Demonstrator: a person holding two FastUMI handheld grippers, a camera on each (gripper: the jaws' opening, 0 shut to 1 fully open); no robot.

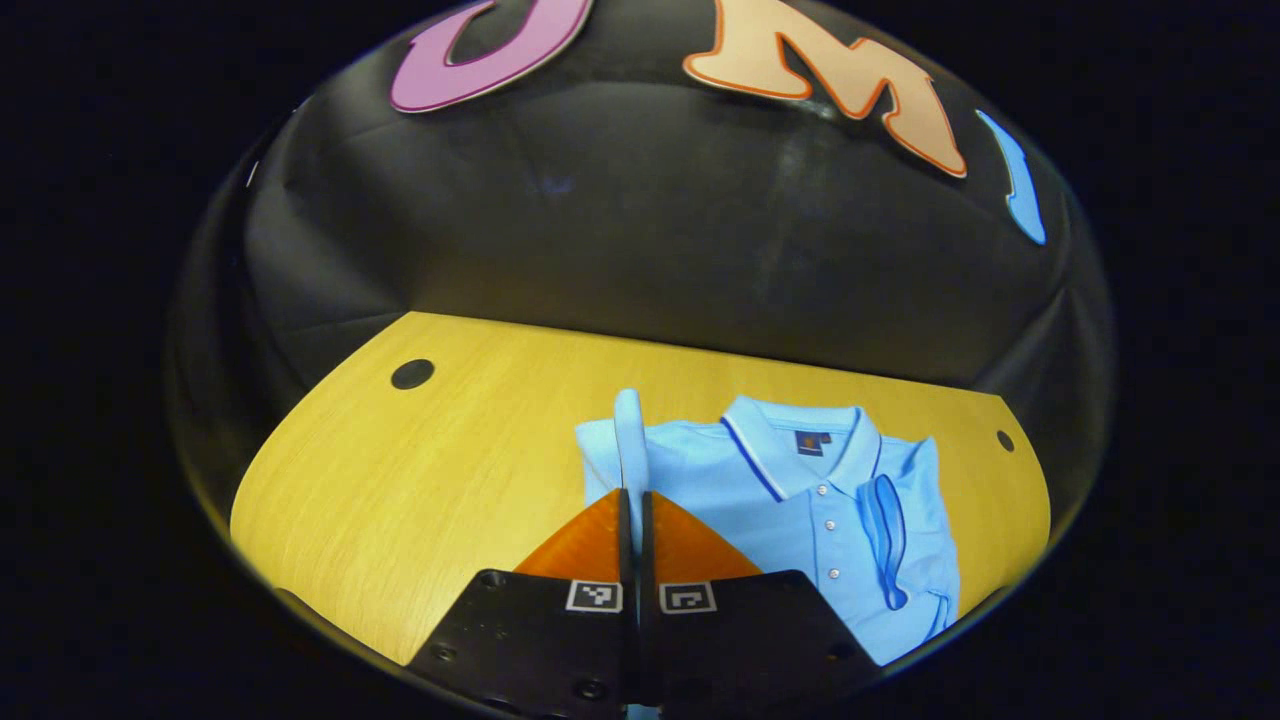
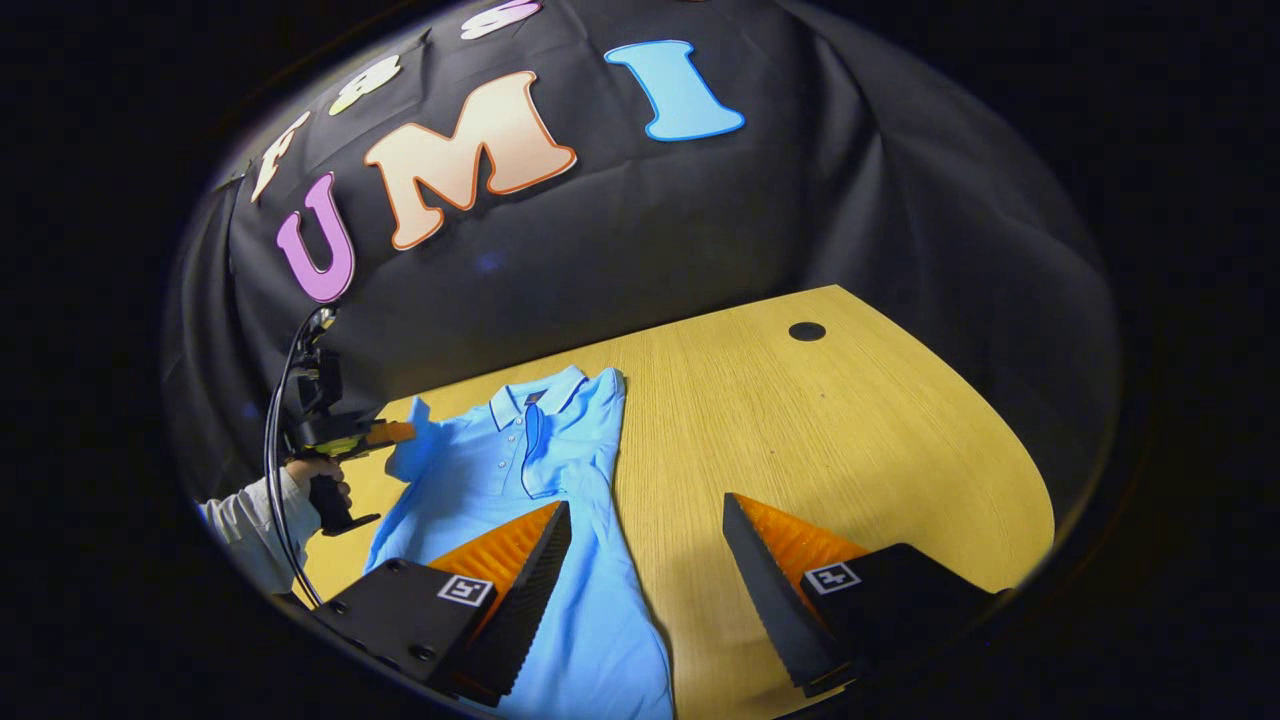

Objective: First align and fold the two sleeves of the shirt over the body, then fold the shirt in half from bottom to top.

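Note:
A light blue polo shirt point(image 1: 800, 490) lies face up on the wooden table point(image 1: 400, 480), collar toward the wall. One sleeve point(image 1: 885, 540) lies folded over the body beside the button placket. My left gripper point(image 1: 635, 495) is shut on the other sleeve point(image 1: 629, 440), which stands up as a narrow strip between its fingers. In the right gripper view a hand holds that left gripper point(image 2: 395, 432) at the shirt's point(image 2: 560, 480) left edge, with the sleeve point(image 2: 412, 445) lifted off the table. My right gripper point(image 2: 647, 505) hangs open above the shirt's lower right edge, holding nothing.
Bare wooden table point(image 2: 850, 430) stretches to the right of the shirt, with a round dark hole point(image 2: 806, 331) near the back. Two more holes point(image 1: 412, 374) point(image 1: 1005, 440) sit near the far edge. The black cloth wall stands close behind the table.

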